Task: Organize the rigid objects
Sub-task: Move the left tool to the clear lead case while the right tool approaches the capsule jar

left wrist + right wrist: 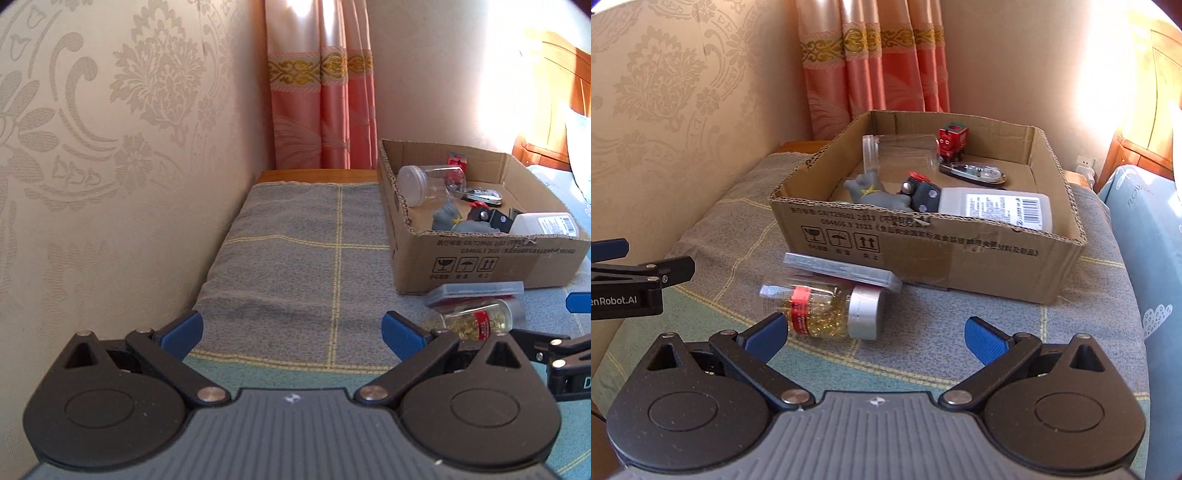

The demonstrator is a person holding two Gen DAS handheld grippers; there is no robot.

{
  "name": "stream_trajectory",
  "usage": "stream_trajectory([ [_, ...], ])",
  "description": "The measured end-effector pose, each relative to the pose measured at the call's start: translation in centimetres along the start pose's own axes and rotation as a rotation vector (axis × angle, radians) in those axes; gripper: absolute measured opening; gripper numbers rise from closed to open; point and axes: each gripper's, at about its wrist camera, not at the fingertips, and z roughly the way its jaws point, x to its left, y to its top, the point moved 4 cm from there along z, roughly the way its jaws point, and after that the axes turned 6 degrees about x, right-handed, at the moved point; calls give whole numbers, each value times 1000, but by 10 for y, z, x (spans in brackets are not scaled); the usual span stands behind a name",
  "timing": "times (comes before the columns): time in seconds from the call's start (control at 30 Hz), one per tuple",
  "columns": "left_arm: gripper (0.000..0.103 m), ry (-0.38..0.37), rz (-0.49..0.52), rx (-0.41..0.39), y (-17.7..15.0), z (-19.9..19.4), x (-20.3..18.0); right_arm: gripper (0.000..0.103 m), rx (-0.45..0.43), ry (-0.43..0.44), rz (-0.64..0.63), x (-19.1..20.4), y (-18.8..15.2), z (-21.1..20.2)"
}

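1. A surface covered with a grey checked cloth point(960, 332) fills the scene, set in a corner between a patterned cream wall point(92, 147) and a pink curtain point(317, 110). What lies under the cloth cannot be told.
2. An open, shallow cardboard box point(960, 258) sits on the cloth, toward the far right side.
3. Inside the box lie a clear empty jar point(897, 151) on its side, a red toy train point(952, 139), a grey toy animal point(875, 192), a small black part with a red cap point(921, 190), a flat dark oval gadget point(975, 172), and a white bottle point(997, 210) with a barcode label lying against the near wall.
4. Just in front of the box, on the cloth, lies a flat clear plastic case point(846, 271), touching the box's near wall.
5. Against that case lies a clear bottle of golden capsules point(827, 310) on its side, with a red label and a silver cap pointing right.
6. The right tool point(875, 338) hovers low over the cloth, its blue fingers wide apart and empty; the left finger tip overlaps the capsule bottle in this view.
7. The left tool point(291, 332) is also spread wide and empty, over bare cloth to the left of the capsule bottle and near the wall.
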Motion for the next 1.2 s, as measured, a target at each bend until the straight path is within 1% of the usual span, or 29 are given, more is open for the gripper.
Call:
stream_trajectory([
  [0.1, 102, -2, -28, 7, -3, 1, 11, 103, -14, -10, -27, 15, 6, 10],
  [0.2, 102, 3, -34, 10, -6, 2, 18, 103, -28, -21, -44, 29, 9, 19],
  [0.33, 102, -2, -39, 11, -7, 2, 21, 103, -9, -29, -37, 40, 12, 37],
  [0.47, 102, -12, -37, 8, -7, 1, 20, 103, 9, -70, -13, 39, 12, 49],
  [0.6, 102, -22, -25, 6, -5, 2, 14, 103, 24, -54, 59, 24, 8, 49],
  [0.8, 102, -45, 15, 8, -3, 2, -1, 103, 39, -98, 120, -6, -2, 43],
  [1.0, 102, -66, 45, 15, -3, 2, -17, 103, 65, -161, 176, -42, -17, 40],
  [1.1, 102, -77, 64, 16, -2, 2, -25, 103, 71, -174, 208, -59, -24, 39],
  [1.2, 102, -88, 89, 22, -1, 3, -36, 103, 65, -188, 186, -65, -29, 37],
])
